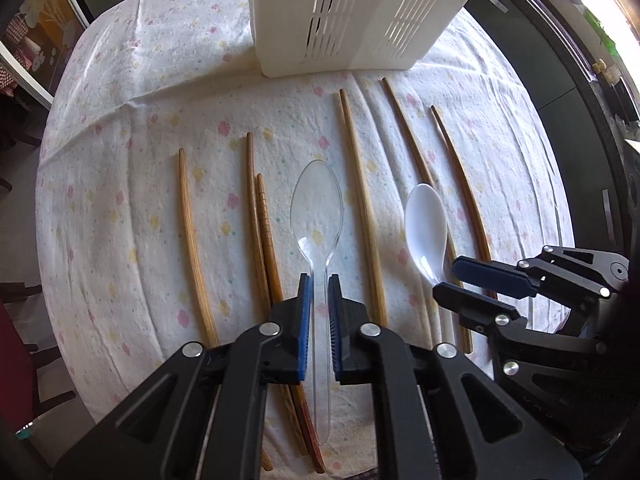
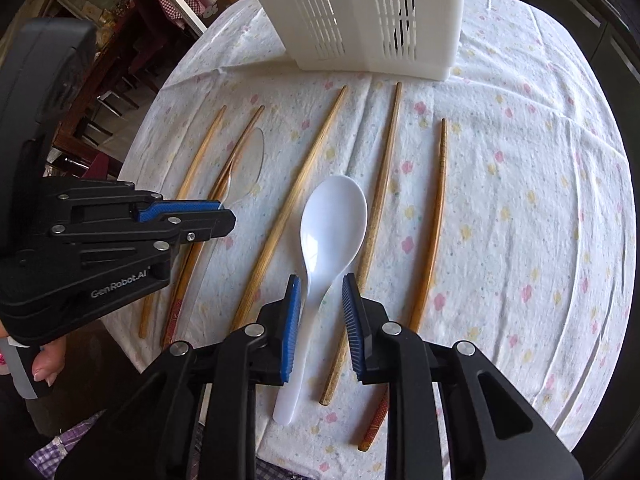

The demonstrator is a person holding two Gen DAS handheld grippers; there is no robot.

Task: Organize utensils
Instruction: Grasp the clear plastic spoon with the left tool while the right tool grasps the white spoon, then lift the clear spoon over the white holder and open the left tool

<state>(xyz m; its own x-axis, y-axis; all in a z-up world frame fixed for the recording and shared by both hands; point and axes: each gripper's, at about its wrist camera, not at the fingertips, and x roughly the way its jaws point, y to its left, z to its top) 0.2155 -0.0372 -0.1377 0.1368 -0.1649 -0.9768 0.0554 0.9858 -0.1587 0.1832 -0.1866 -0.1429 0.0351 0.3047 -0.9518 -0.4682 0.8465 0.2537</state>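
Note:
A clear plastic spoon (image 1: pixel 317 204) lies bowl-away on the floral tablecloth, and my left gripper (image 1: pixel 319 280) is shut on its thin handle, pointing steeply down. Just to its right lies a white plastic spoon (image 2: pixel 334 216). My right gripper (image 2: pixel 320 280) straddles that spoon's handle with a gap still showing at the right pad, so it is open. Several wooden chopsticks (image 2: pixel 434 220) lie in rough parallel around both spoons. A white slotted utensil holder (image 1: pixel 360 20) stands at the far side of the table. In each wrist view the other gripper is visible, the right gripper (image 1: pixel 448 278) and the left gripper (image 2: pixel 226 214).
The round table's cloth (image 1: pixel 120 120) drops off at the left and near edges. Chairs and dark wooden furniture (image 2: pixel 116 80) stand beyond the left edge, dark cabinets (image 1: pixel 540 80) to the right. A person's hand (image 2: pixel 48 360) holds the left gripper.

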